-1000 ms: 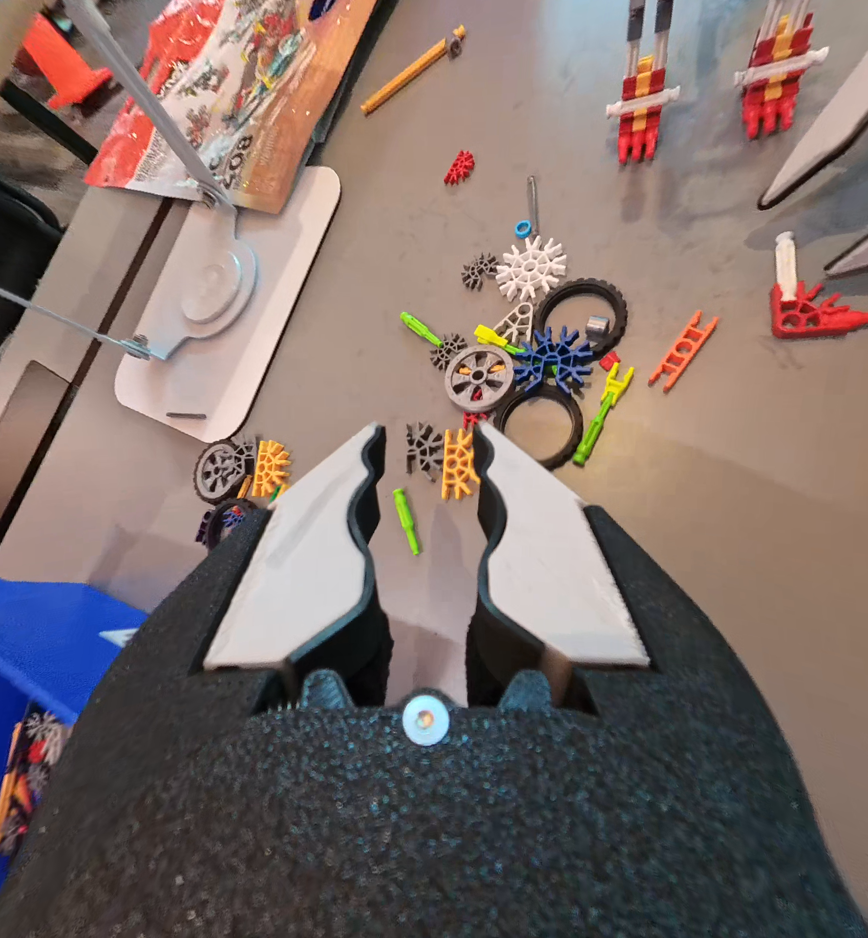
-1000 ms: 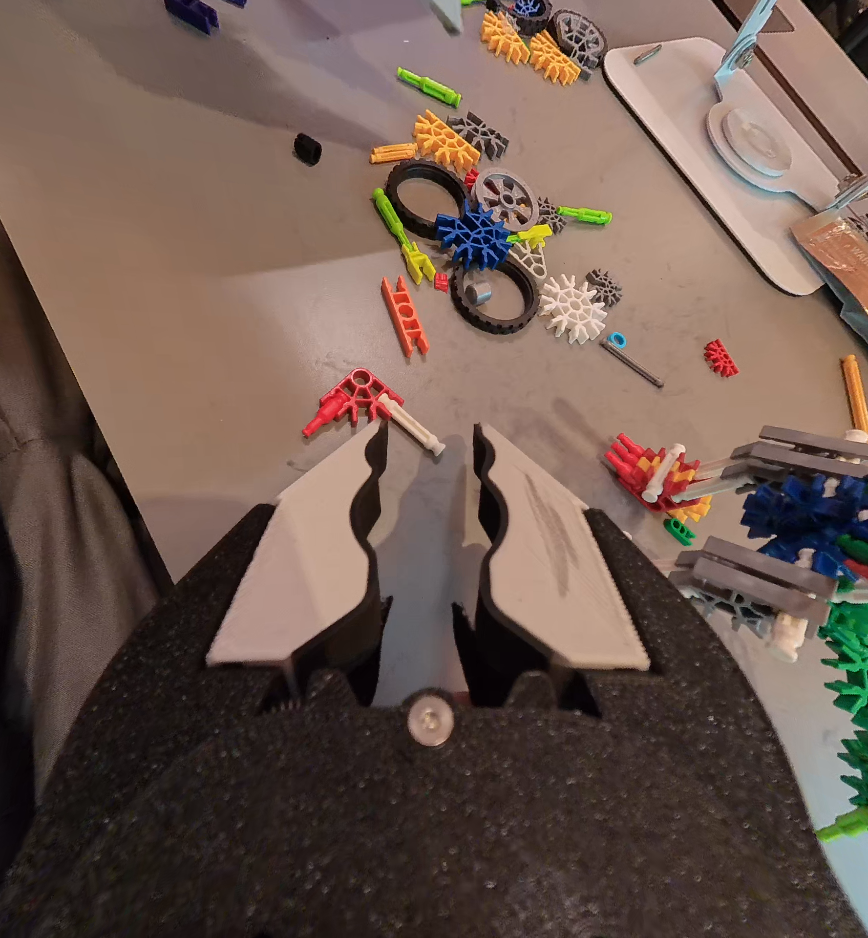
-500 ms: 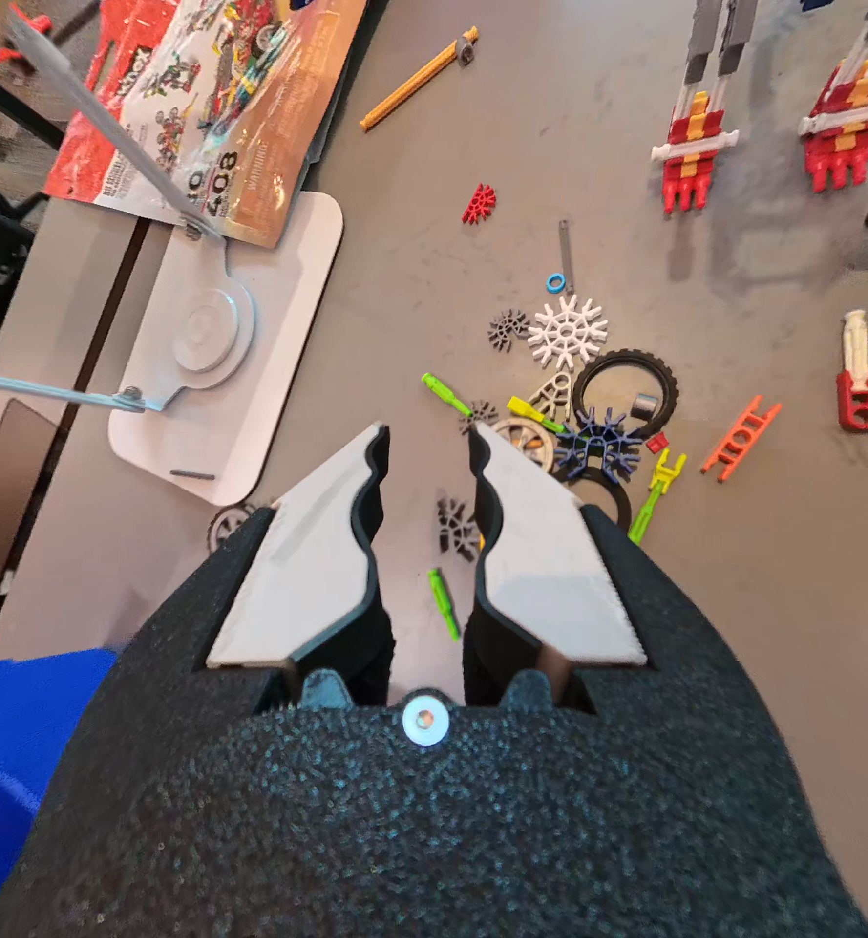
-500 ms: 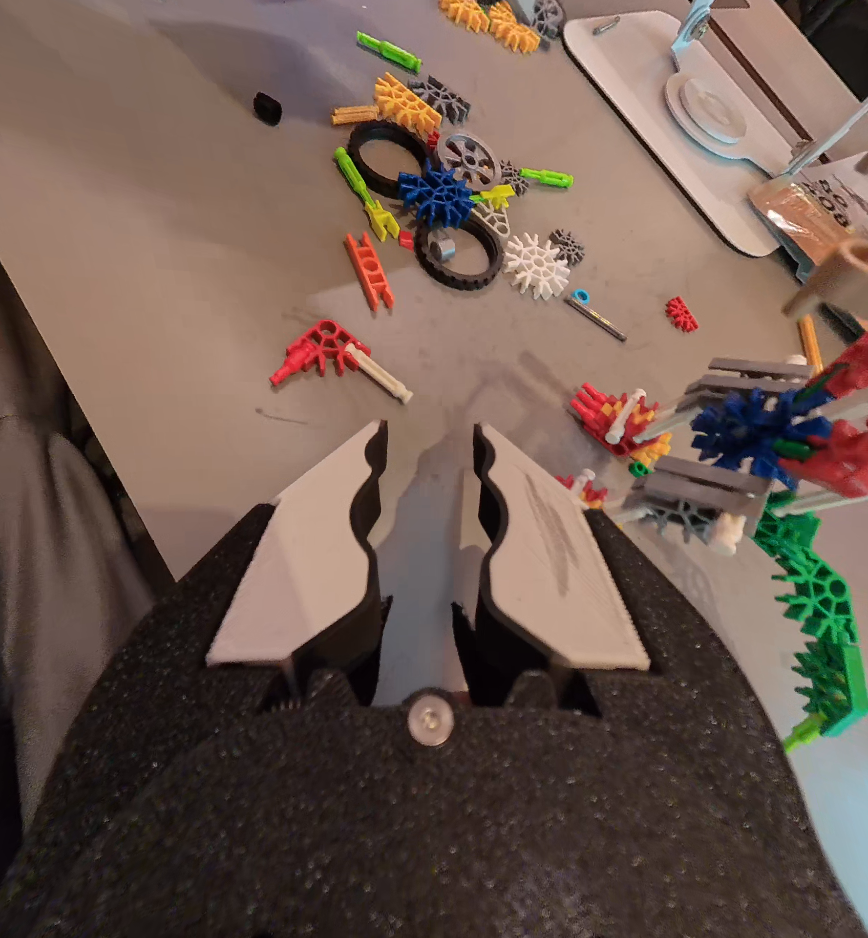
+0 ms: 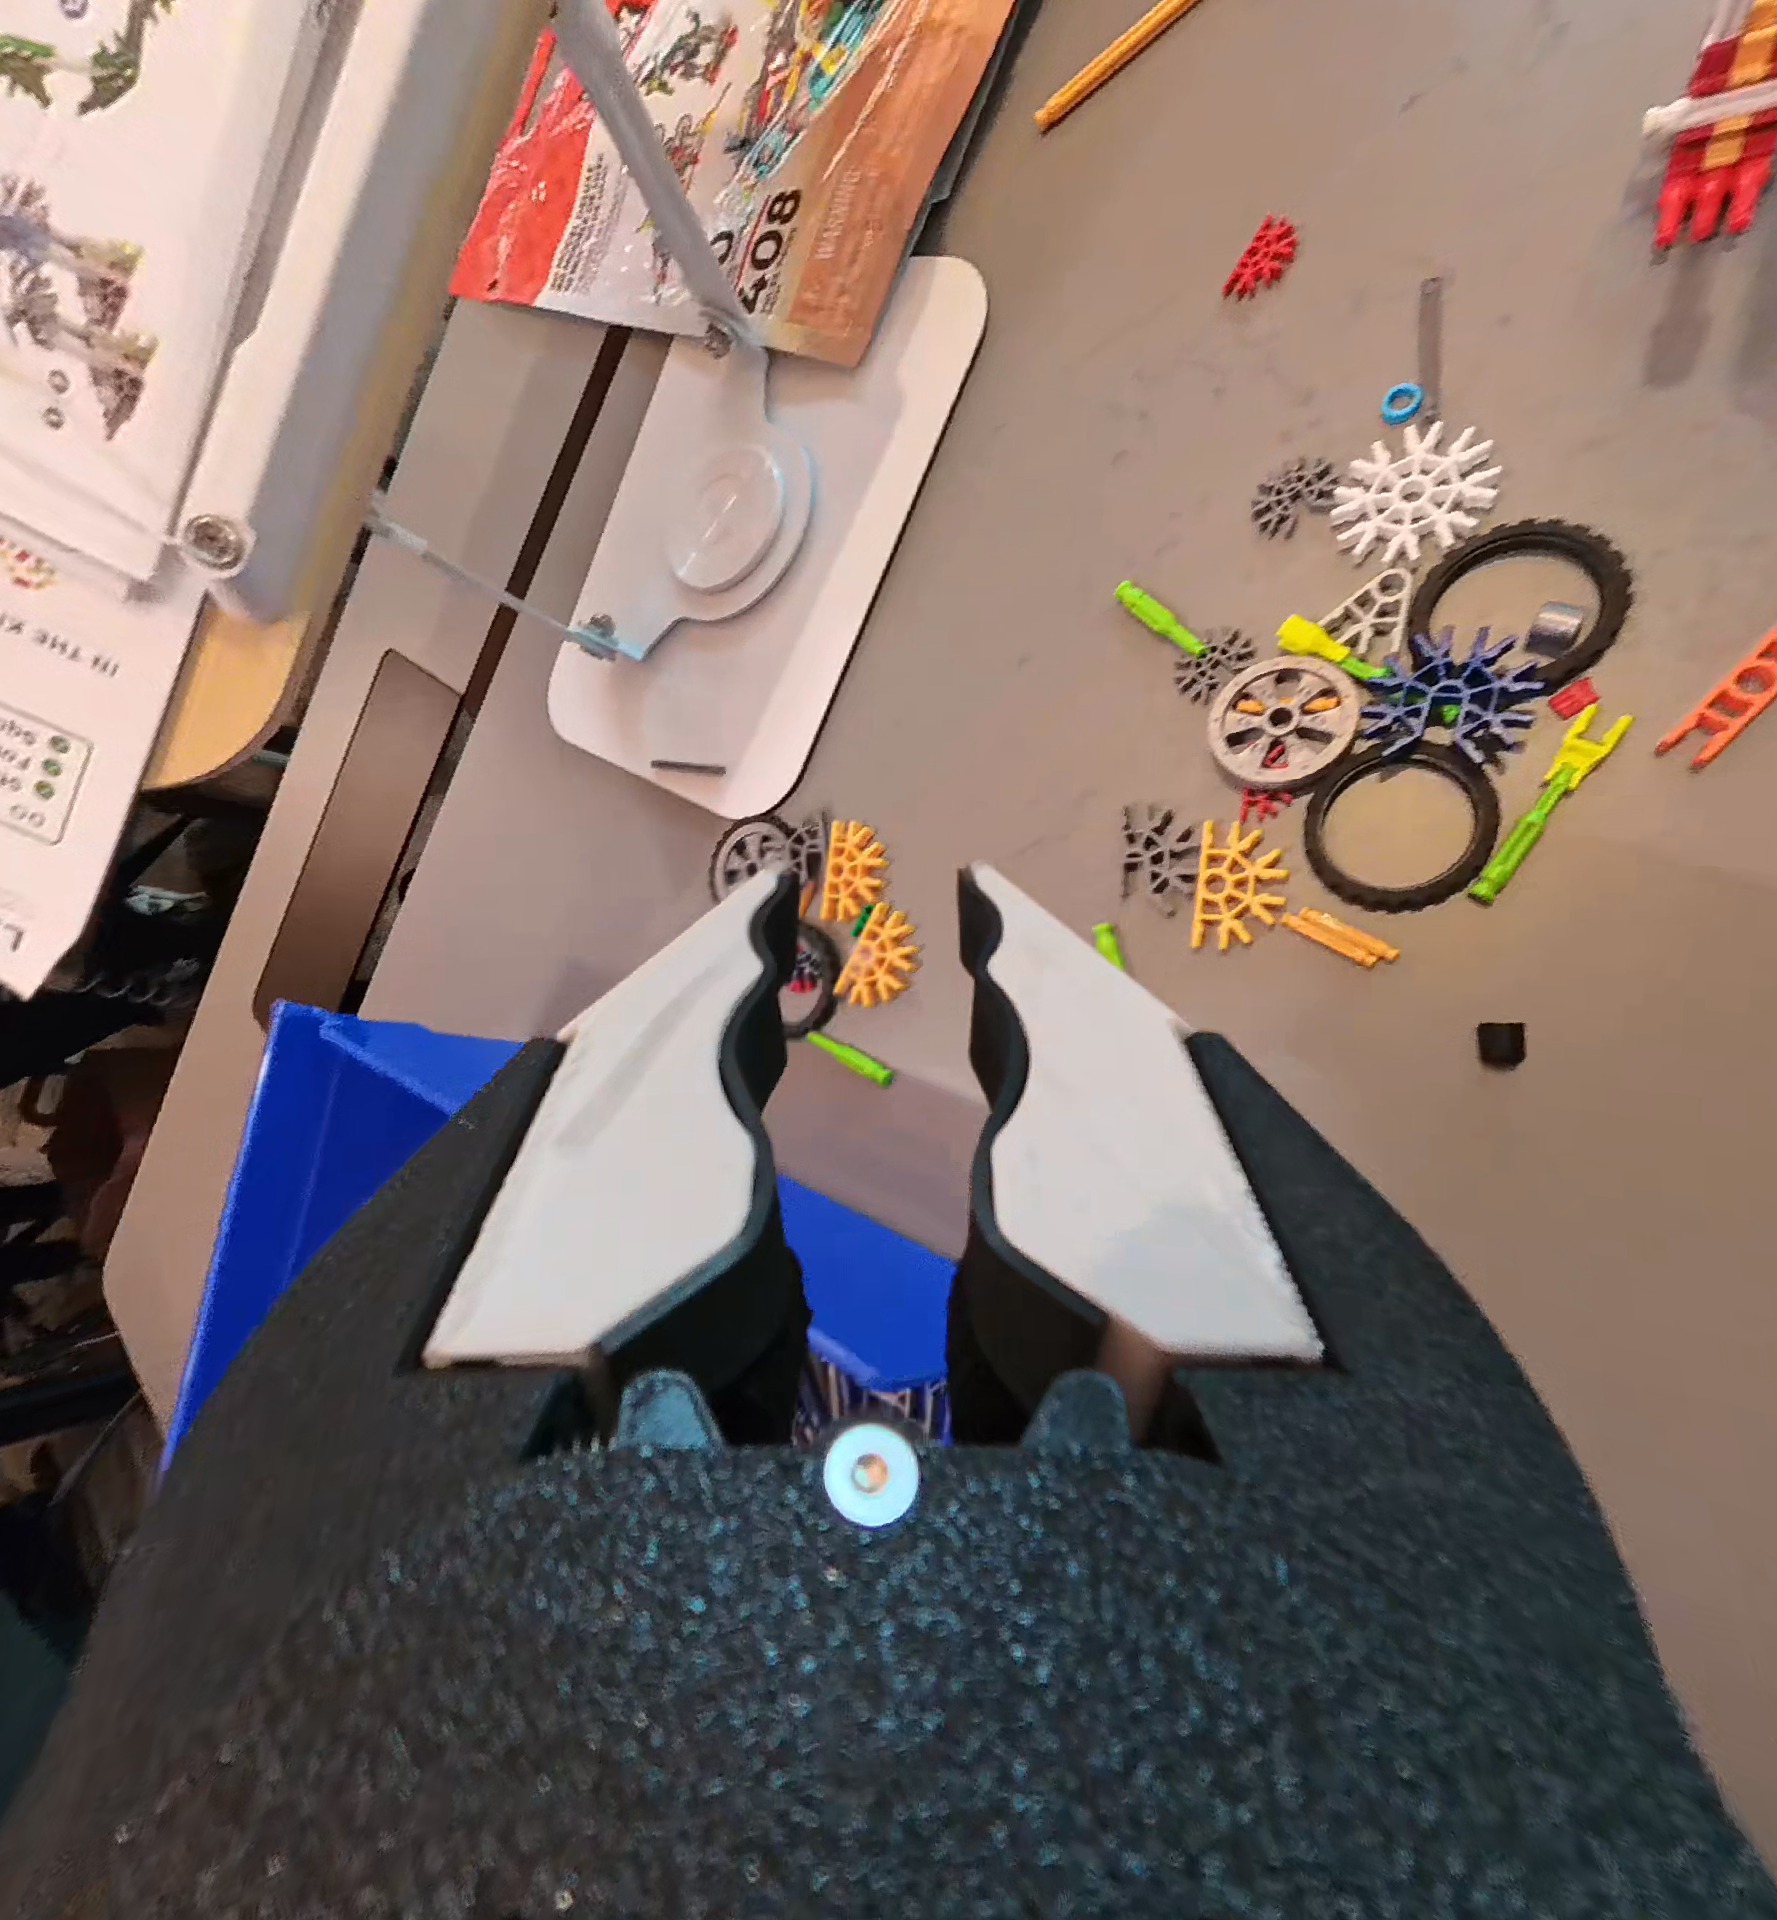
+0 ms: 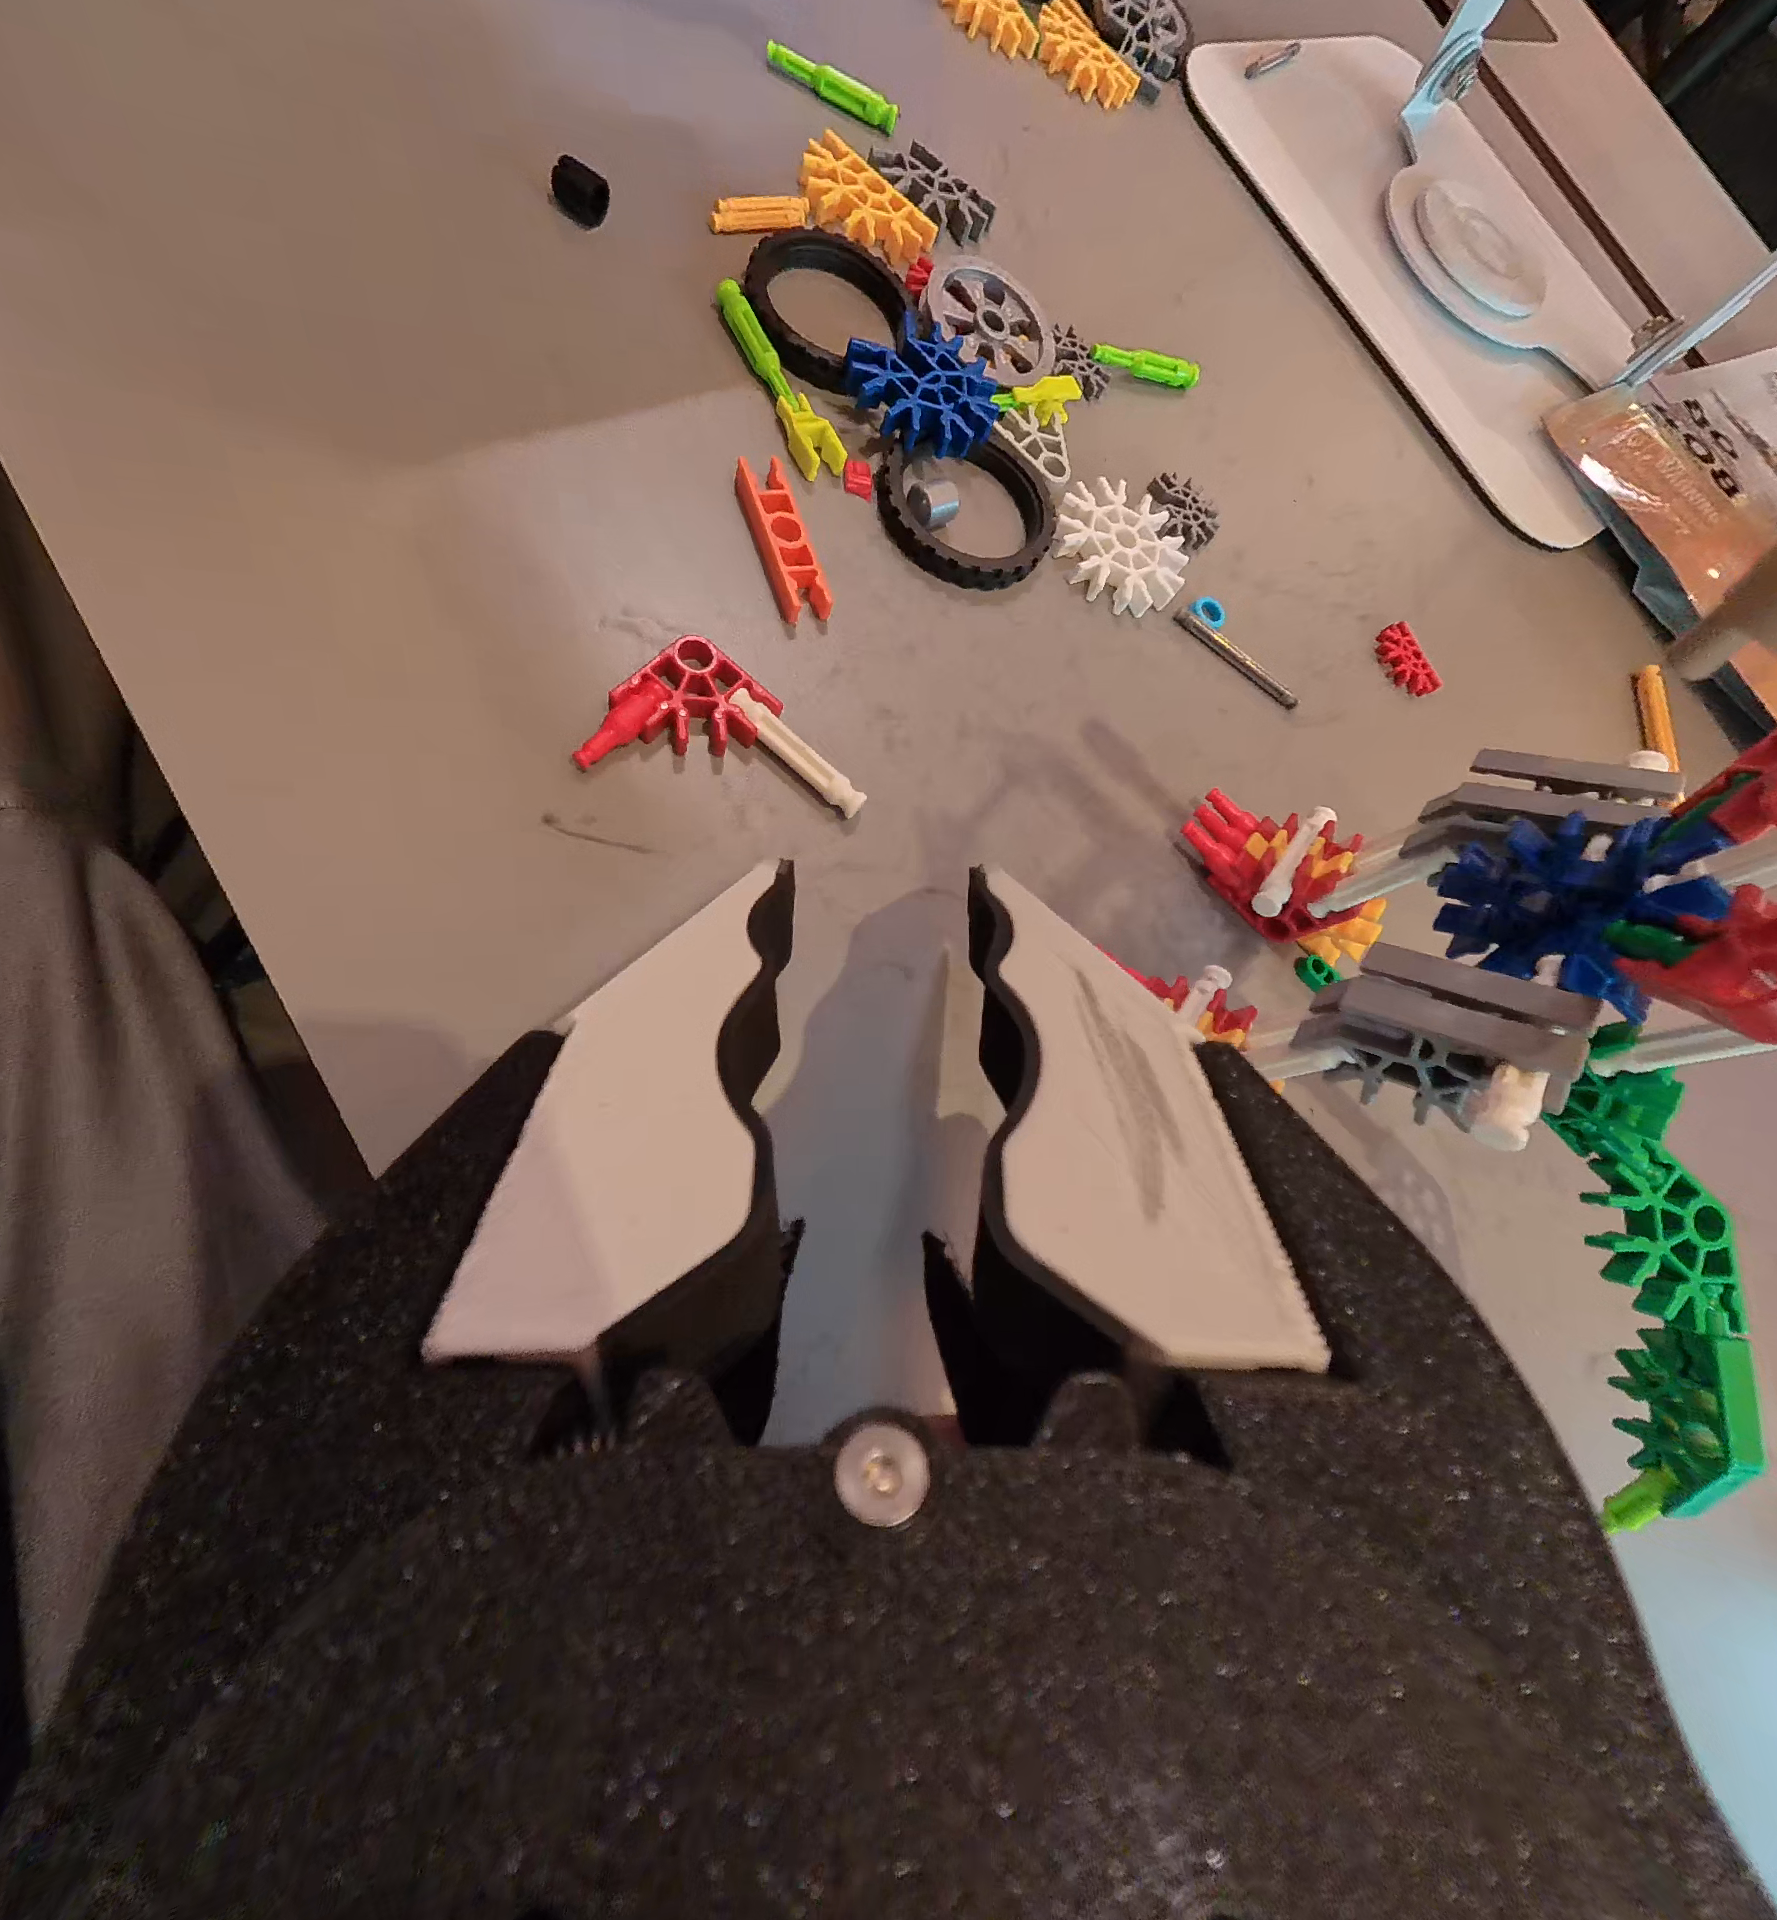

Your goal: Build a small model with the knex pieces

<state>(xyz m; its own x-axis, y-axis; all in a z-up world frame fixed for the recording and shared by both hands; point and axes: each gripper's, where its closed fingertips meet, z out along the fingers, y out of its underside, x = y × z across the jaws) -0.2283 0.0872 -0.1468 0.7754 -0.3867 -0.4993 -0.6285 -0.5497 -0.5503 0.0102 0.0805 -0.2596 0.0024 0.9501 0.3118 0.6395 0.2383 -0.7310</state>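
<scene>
My left gripper (image 5: 873,894) is open and empty, held above the grey table (image 5: 1071,312) near its left edge. Two yellow fan-shaped connectors (image 5: 868,920) and a small grey wheel (image 5: 754,852) lie just past its tips. My right gripper (image 6: 879,883) is open and empty above bare table. A red corner connector with a white rod (image 6: 697,701) lies just ahead of it to the left. A built model of grey, blue, red and green pieces (image 6: 1580,935) stands at its right.
A pile of loose pieces with black tyres (image 5: 1403,821), a blue connector (image 5: 1455,696) and a white snowflake connector (image 5: 1414,494) lies mid-table. A blue bin (image 5: 344,1122) sits under the left gripper. A white stand base (image 5: 863,468) and printed sheets (image 5: 32,312) are at left. Tip to tip, the grippers are about 25 cm apart. Measured from the fingertips, the small grey wheel (image 5: 754,852) is 20 cm or so from the left gripper and 35 cm from the right.
My left gripper has pulled back and swung left, so the blue bin and printed sheets come into view. My right gripper has drawn back a little from the red connector.
</scene>
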